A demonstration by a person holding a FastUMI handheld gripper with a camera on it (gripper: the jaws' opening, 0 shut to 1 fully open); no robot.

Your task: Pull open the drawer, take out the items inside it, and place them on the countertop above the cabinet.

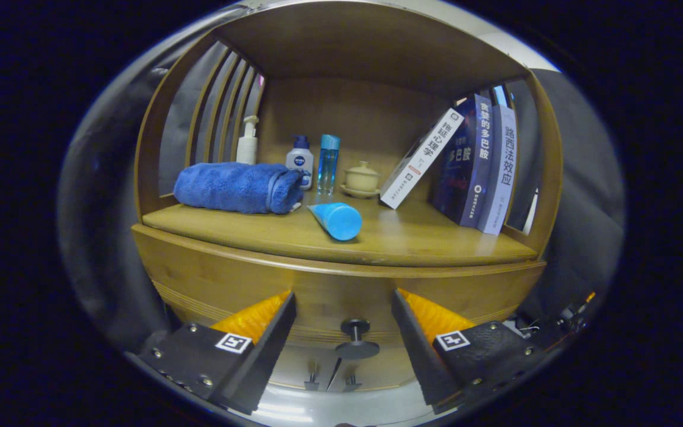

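Claw (342, 293) spread wide, fingers apart and closed on nothing. Lined up square on the drawer (223, 279), with the knob (354, 338) in the gap between the fingers and a little ahead of them, touching neither.

Drawer front flush with the cabinet, shut as far as can be told; nothing of its inside on show. Up on the countertop (412, 237): a rolled towel (232, 187), a tube (335, 218) lying on its side near the front edge, three bottles (300, 160) and a lidded cup (361, 178) at the back, leaning books (478, 160) off to one side.

Hard to place in the task. Fits a shut drawer with its goods inside and the claw aiming for the knob; fits just as well a drawer emptied and pushed to, with the towel and tube (both lying loose near the front) being what came out of it. No telling which from here.

Should the knob be the target: needs a straight run forward until the stem sits between the pads, a firm close behind the disc, then a level pull back along the drawer's own line. Small knob, so any slant risks slipping off.
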